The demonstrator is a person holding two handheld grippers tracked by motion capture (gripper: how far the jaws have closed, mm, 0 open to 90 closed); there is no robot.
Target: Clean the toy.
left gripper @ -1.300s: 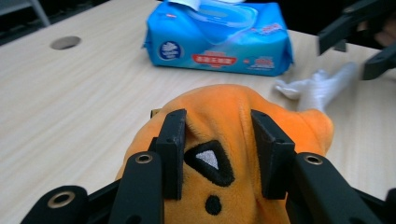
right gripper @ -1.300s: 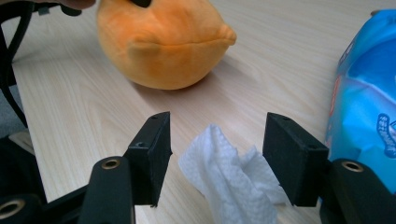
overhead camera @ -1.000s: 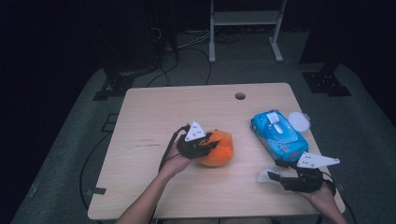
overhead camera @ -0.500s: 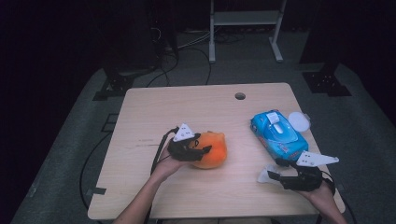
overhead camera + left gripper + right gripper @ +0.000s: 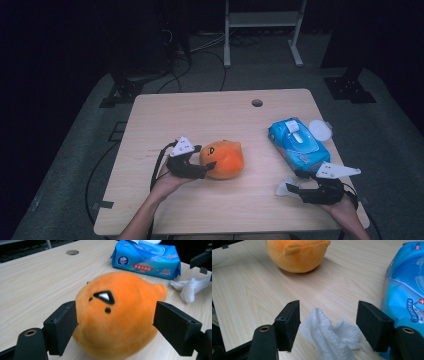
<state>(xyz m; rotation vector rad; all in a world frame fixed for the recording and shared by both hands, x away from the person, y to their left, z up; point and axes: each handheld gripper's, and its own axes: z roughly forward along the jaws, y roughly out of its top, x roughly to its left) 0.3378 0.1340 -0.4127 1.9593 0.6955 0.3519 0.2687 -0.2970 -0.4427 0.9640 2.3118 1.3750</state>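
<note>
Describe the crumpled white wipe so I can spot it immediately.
Start at the blue wipes pack on the table's right side. Just in front of it, between the right gripper's open jaws, lies the crumpled white wipe. Unlike the round orange plush, it is limp and wrinkled.

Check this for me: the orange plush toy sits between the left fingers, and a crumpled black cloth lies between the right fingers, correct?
Nearly. The crumpled wipe between the right fingers is white, not black, as the right gripper view shows. The orange plush toy does sit between the left fingers.
</note>
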